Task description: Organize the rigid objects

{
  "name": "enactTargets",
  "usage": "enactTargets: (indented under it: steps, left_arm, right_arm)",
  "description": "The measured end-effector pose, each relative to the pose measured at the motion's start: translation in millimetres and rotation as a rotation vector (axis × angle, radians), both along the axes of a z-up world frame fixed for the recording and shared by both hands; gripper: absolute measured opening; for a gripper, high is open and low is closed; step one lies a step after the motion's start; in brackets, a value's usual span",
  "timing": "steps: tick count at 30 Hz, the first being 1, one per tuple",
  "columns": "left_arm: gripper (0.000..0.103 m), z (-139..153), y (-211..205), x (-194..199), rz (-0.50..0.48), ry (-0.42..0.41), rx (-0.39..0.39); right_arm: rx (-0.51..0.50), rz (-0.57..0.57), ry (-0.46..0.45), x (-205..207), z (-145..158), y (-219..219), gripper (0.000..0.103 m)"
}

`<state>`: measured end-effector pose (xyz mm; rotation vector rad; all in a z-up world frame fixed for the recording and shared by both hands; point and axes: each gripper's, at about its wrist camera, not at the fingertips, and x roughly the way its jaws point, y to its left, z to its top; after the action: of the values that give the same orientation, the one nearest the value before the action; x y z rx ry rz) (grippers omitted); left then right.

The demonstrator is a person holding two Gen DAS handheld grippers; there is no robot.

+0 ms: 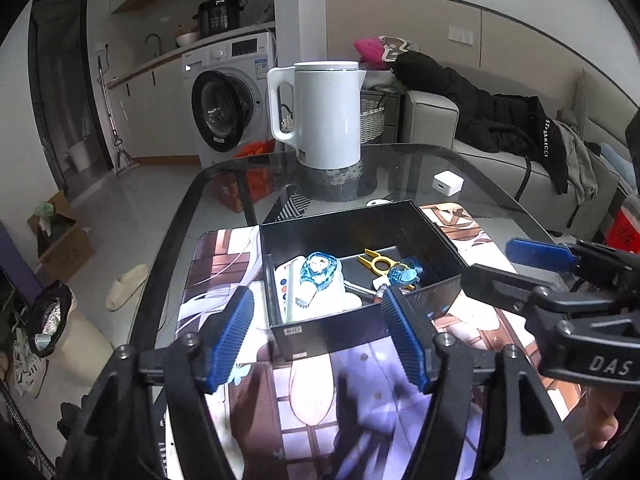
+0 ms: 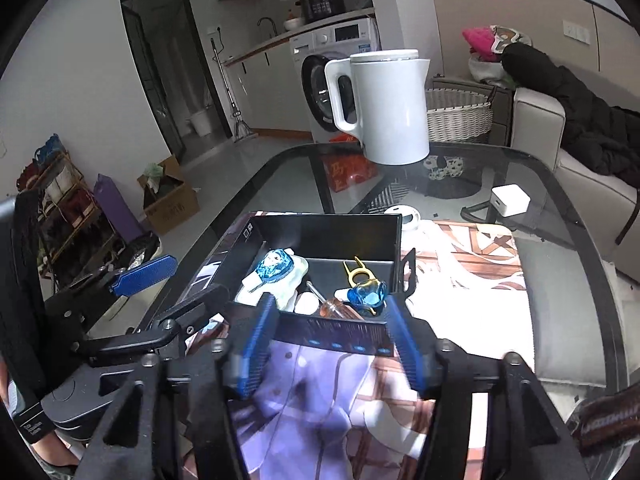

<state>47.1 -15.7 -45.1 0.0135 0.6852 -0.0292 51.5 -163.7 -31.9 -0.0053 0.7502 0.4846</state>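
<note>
A black open box (image 1: 340, 222) (image 2: 328, 236) sits on a printed mat (image 1: 312, 408) on the glass table. Inside it lie a blue figure charm (image 1: 318, 270) (image 2: 274, 266) on white pieces, a second blue charm (image 1: 406, 274) (image 2: 366, 294), a gold forked tool (image 1: 378, 264) (image 2: 360, 274) and an orange-handled screwdriver (image 2: 336, 308). My left gripper (image 1: 318, 336) hovers open just before the box's near wall, with nothing pressed between its pads. My right gripper (image 2: 330, 344) is open beside it, at the same wall. Each gripper shows in the other's view, the right gripper (image 1: 516, 268) from the right and the left gripper (image 2: 160, 288) from the left.
A white kettle (image 1: 324, 116) (image 2: 388, 108) stands at the table's far side. A white charger cube (image 1: 448, 185) (image 2: 510, 200) and a small white round item (image 2: 404, 214) lie behind the box. A sofa (image 1: 500, 168) with dark clothes is right; the floor and a washing machine (image 1: 228, 104) are left.
</note>
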Motion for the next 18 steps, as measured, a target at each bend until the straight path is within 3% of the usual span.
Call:
enactTargets:
  steps: [2, 7, 13, 18]
  left_arm:
    - [0.075, -1.8, 2.9, -4.7, 0.011, 0.000, 0.000]
    - [0.075, -13.4, 0.2, -5.5, 0.010, 0.074, 0.008]
    - [0.075, -19.5, -5.0, -5.6, 0.055, 0.067, 0.076]
    - [0.076, -18.6, -4.1, -9.5, 0.008, 0.038, 0.066]
  right_arm:
    - [0.009, 0.008, 0.027, -5.8, -4.8, -3.3, 0.072]
    - [-0.023, 0.039, 0.090, -14.9, -23.0, 0.1, 0.072]
    - [-0.044, 0.030, 0.080, -17.5, -33.7, -3.8, 0.072]
    - [-0.028, -0.040, 0.013, -16.9, -26.5, -15.2, 0.076]
